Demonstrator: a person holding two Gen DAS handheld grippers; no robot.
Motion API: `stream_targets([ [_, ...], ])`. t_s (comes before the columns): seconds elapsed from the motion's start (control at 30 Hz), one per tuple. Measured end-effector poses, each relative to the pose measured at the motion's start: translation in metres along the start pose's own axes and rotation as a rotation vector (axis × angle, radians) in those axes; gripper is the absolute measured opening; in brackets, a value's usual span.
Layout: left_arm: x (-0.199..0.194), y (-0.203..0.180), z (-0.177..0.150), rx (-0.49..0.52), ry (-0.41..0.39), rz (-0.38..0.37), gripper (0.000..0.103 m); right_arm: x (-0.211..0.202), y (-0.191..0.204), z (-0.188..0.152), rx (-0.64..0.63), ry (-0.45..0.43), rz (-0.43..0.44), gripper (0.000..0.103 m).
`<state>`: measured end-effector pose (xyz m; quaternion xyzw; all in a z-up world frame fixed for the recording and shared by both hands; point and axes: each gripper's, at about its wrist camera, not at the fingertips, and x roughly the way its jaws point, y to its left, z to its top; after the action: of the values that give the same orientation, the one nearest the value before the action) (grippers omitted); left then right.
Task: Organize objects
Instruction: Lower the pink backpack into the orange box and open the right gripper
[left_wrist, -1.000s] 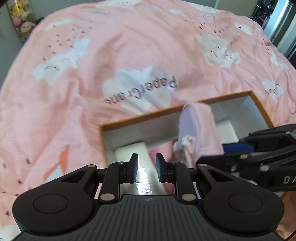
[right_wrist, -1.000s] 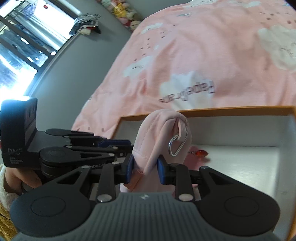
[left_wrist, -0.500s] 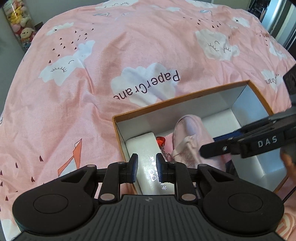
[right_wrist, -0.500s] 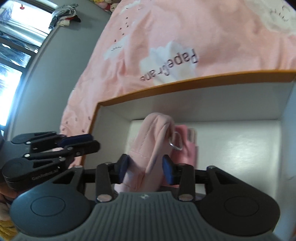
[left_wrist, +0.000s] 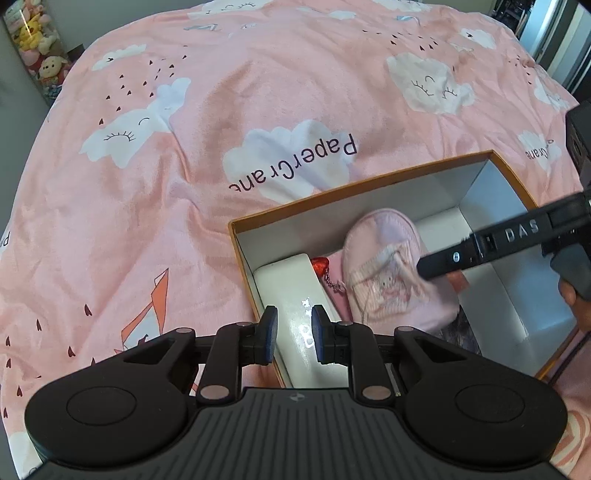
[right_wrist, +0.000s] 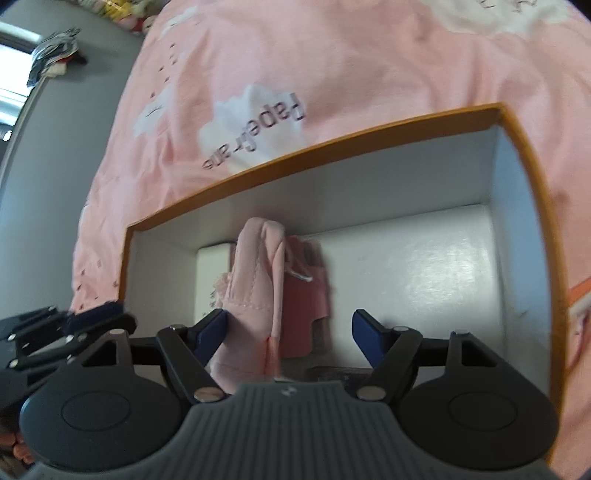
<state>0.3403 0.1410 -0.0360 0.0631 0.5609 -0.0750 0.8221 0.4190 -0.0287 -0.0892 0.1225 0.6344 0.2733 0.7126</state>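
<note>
An orange-rimmed box (left_wrist: 354, 186) with white inside sits on the pink bedspread; it also shows in the right wrist view (right_wrist: 369, 133). A pink pouch (left_wrist: 388, 273) with a metal clip lies in the box, next to a white box (left_wrist: 295, 291) and a red heart charm (left_wrist: 320, 265). In the right wrist view the pouch (right_wrist: 255, 295) rests against my left finger. My right gripper (right_wrist: 291, 332) is open, jaws wide, over the box. My left gripper (left_wrist: 291, 334) is empty, jaws narrowly apart, above the box's left wall.
The pink bedspread (left_wrist: 221, 129) with white clouds fills the area around the box. Stuffed toys (left_wrist: 35, 48) sit on a shelf at far left. A darker pink item (right_wrist: 306, 295) lies under the pouch. Grey wall and window lie left of the bed (right_wrist: 37, 92).
My right gripper has opened wide and let go of the pink pouch, which now lies in the box. My left gripper stays where it was, its jaws unchanged.
</note>
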Motion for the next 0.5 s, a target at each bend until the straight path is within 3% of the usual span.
stream_targets([
  [0.1, 0.001, 0.0, -0.002, 0.0, 0.002, -0.002, 0.023, 0.0, -0.001, -0.001, -0.005, 0.005, -0.034, 0.071],
  [0.2, 0.003, -0.001, -0.002, -0.002, 0.006, -0.006, 0.023, 0.007, -0.001, -0.006, -0.021, 0.036, -0.021, 0.057],
  [0.37, 0.003, 0.0, -0.004, -0.003, 0.006, -0.011, 0.023, 0.03, 0.005, -0.013, -0.033, 0.095, 0.003, 0.057],
  [0.5, 0.001, 0.001, -0.004, -0.005, 0.003, -0.011, 0.023, 0.039, 0.016, -0.018, -0.073, 0.072, -0.001, 0.051],
])
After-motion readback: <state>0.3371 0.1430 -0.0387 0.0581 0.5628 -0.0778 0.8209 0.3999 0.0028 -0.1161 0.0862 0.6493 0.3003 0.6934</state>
